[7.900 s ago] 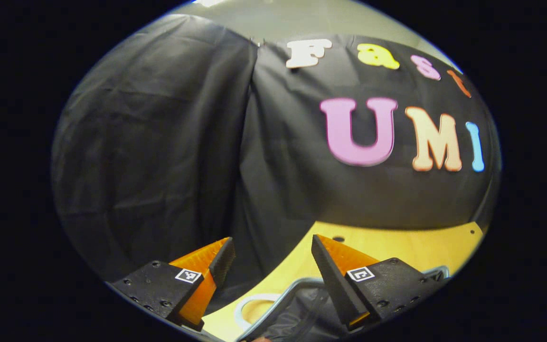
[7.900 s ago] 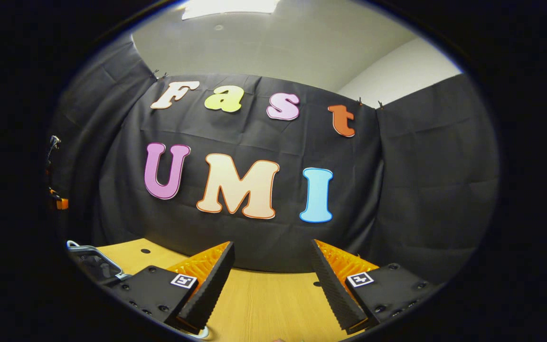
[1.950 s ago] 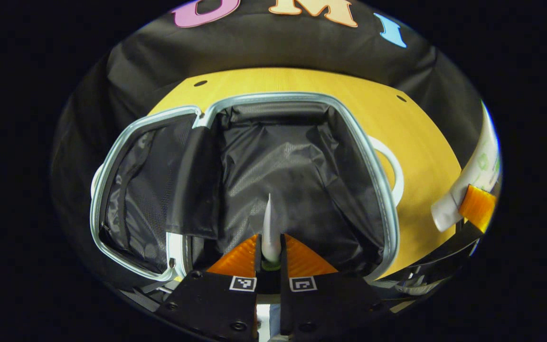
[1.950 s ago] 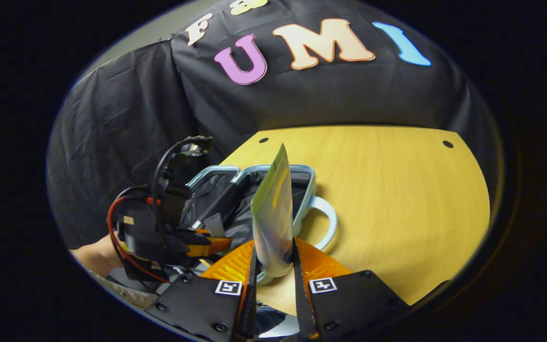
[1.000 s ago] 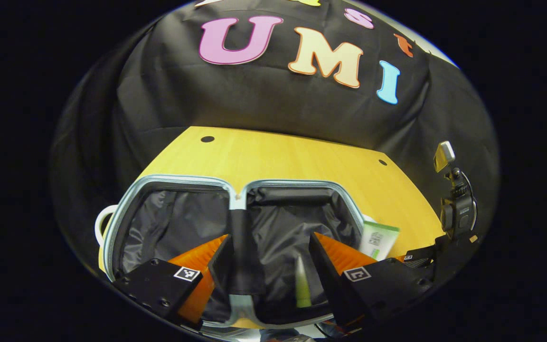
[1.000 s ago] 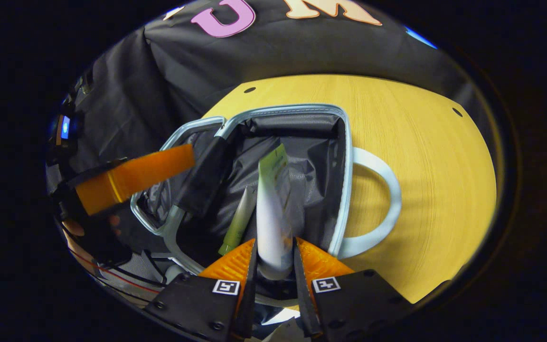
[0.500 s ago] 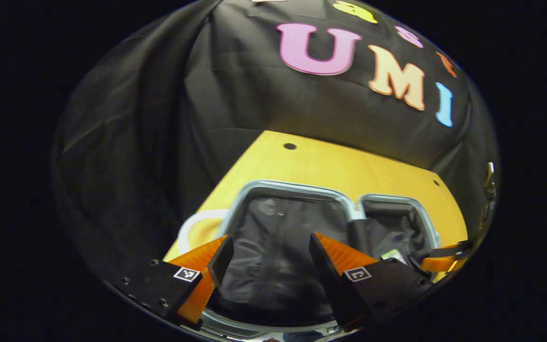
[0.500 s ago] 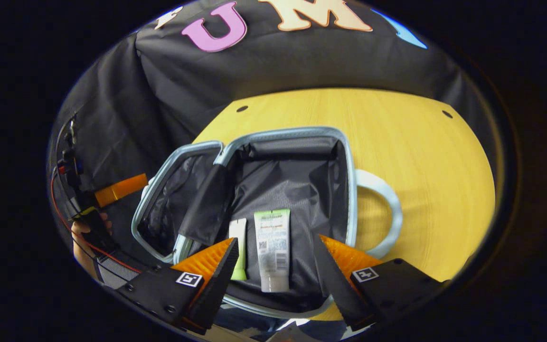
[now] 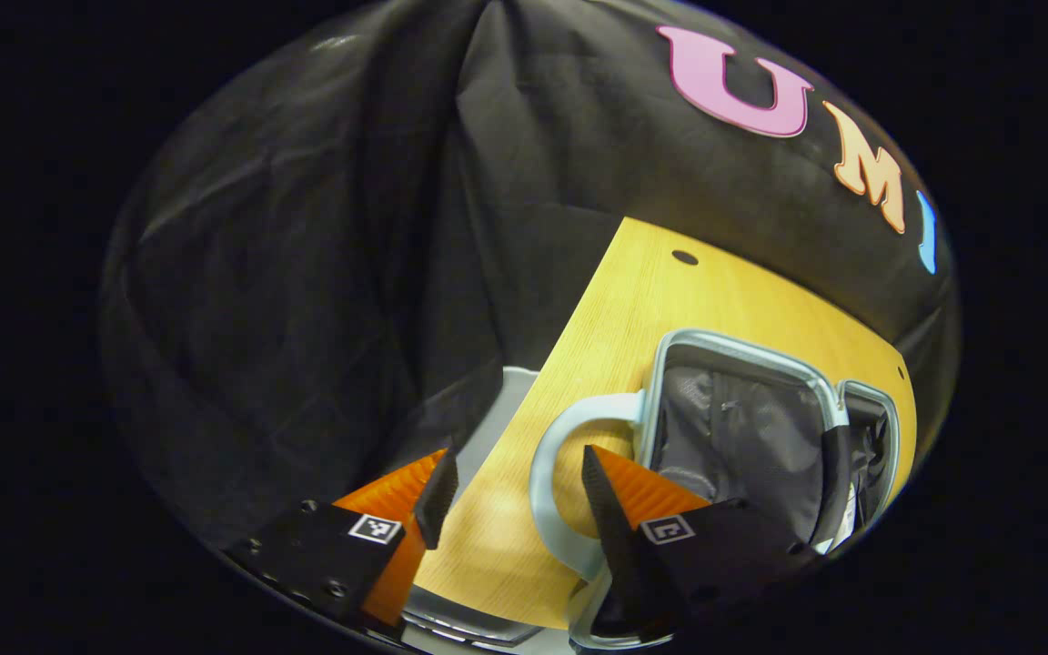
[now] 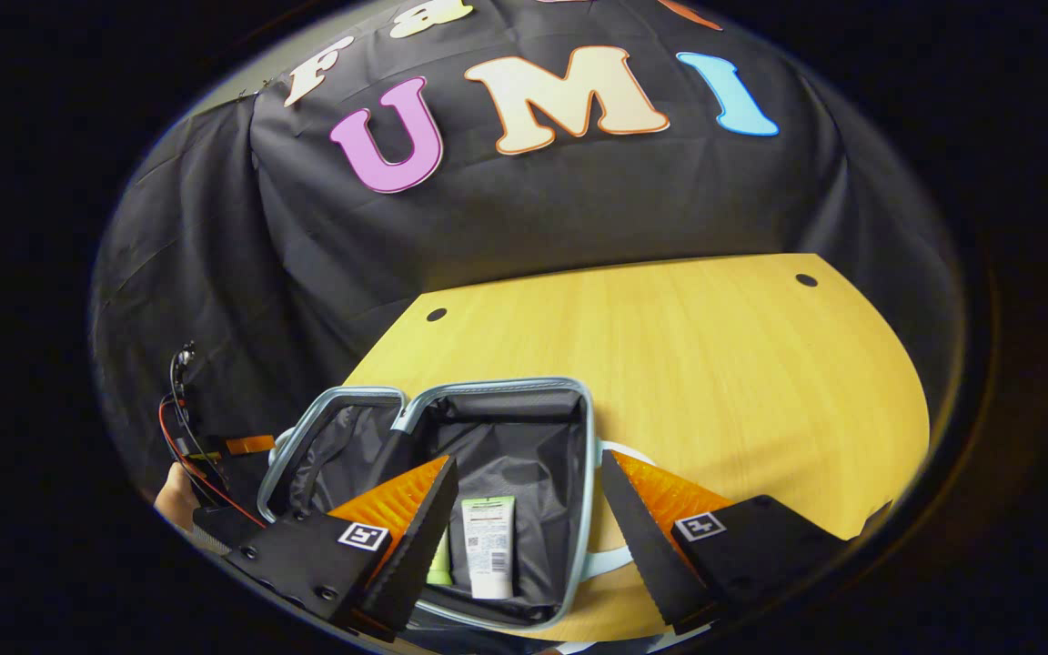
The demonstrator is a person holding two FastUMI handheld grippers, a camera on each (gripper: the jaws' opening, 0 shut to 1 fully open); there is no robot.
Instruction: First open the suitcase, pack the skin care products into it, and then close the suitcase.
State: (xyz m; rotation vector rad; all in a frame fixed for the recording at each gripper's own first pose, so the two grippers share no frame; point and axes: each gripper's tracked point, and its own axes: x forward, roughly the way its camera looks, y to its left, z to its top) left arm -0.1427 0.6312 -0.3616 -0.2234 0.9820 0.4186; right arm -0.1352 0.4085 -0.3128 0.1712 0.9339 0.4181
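The suitcase lies open on the yellow wooden table, both halves flat with their dark lining facing up and a pale blue rim running round each. In the right gripper view its hinge line runs from near to far, the lid half on the left and the deeper half on the right. A pale blue handle loops out from the right side of the deeper half.

Two skin care tubes lie in the deeper half, side by side and just apart, both with their long axis running near to far. The white tube has its cap at the near end and its flat crimped end pointing toward the far wall. The green tube sits to its left, mostly hidden behind a finger.

The right gripper hangs above the near edge of the case, fingers spread wide with nothing between them.

In the left gripper view, the left gripper is likewise spread wide and empty, over the table's left edge beside the lid half. A second handle loops out there, partly behind the gripper's right finger.
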